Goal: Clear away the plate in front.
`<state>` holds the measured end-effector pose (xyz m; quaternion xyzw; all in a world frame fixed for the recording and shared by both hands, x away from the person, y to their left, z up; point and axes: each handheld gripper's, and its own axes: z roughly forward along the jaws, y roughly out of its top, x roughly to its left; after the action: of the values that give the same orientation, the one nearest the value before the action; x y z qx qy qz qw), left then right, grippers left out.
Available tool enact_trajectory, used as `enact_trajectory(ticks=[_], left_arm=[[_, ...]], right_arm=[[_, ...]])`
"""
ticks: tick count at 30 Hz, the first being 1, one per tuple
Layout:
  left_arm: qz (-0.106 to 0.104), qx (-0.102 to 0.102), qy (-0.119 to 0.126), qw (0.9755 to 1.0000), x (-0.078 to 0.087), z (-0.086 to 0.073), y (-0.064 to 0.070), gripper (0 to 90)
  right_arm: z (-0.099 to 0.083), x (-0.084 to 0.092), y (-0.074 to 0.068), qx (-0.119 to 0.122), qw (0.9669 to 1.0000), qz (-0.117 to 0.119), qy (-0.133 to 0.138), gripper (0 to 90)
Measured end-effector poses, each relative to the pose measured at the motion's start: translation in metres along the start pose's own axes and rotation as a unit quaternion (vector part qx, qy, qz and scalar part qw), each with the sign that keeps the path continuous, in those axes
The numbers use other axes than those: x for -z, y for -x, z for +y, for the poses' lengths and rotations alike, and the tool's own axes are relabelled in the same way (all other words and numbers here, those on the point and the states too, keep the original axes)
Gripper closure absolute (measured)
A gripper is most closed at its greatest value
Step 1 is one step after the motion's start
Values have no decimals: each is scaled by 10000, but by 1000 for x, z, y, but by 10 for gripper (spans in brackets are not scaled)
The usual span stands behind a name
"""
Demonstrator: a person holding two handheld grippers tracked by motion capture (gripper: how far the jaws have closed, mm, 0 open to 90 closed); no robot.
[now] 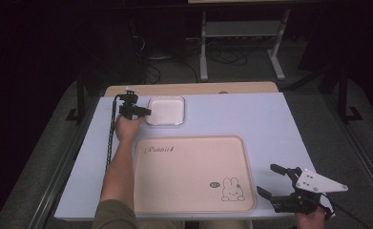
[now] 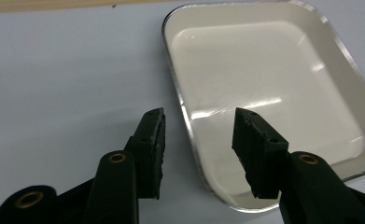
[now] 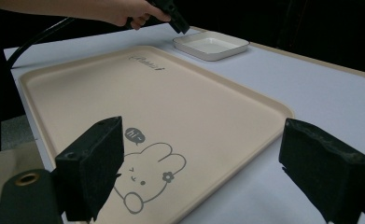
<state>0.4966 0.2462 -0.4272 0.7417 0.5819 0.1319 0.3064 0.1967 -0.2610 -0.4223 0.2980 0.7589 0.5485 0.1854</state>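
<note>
Square white dish [image 1: 165, 110] sits at the back of the pale worktop [image 1: 270, 124], just beyond the big beige rabbit tray [image 1: 193, 174]. Left tongs [image 1: 143, 112] hover at the dish's left rim, jaws parted and straddling it, gripping nothing. Right tongs [image 1: 270, 180] gape wide off the tray's near right corner.

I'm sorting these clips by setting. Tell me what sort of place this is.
Probably a lab or recording workspace, not a home: a table under a plain pale cover, bare metal stand legs and loose cables on the grey floor behind, and dark surroundings. A beige rabbit tray and white dish look staged.
</note>
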Motion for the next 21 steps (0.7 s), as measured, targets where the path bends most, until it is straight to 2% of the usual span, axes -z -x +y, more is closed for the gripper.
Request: enact_trajectory(ticks=[3,6,9,13,18,19,21], left_arm=[[-36,70,-74,9999,-4,-3,-2,635],[-62,126,-111,9998,-5,-3,-3,657],[-67,159,-185,9997,-8,-4,-3,722],[-48,176,-299,9994,-10,-4,-3,753],[-191,230,-344,9990,-14,-6,-2,797],[-117,201,-343,9991,-14,-6,-1,804],[-145,338,-341,9987,-14,-6,-2,824]], right_arm=[[0,1,0,13,10000,1,22,131],[0,1,0,6,10000,0,7,131],[0,1,-1,51,10000,15,35,131],[0,1,-1,85,9999,31,46,131],[0,1,-1,81,10000,41,31,131],[0,1,-1,86,9999,46,37,131],[0,1,-1,64,10000,53,37,131]])
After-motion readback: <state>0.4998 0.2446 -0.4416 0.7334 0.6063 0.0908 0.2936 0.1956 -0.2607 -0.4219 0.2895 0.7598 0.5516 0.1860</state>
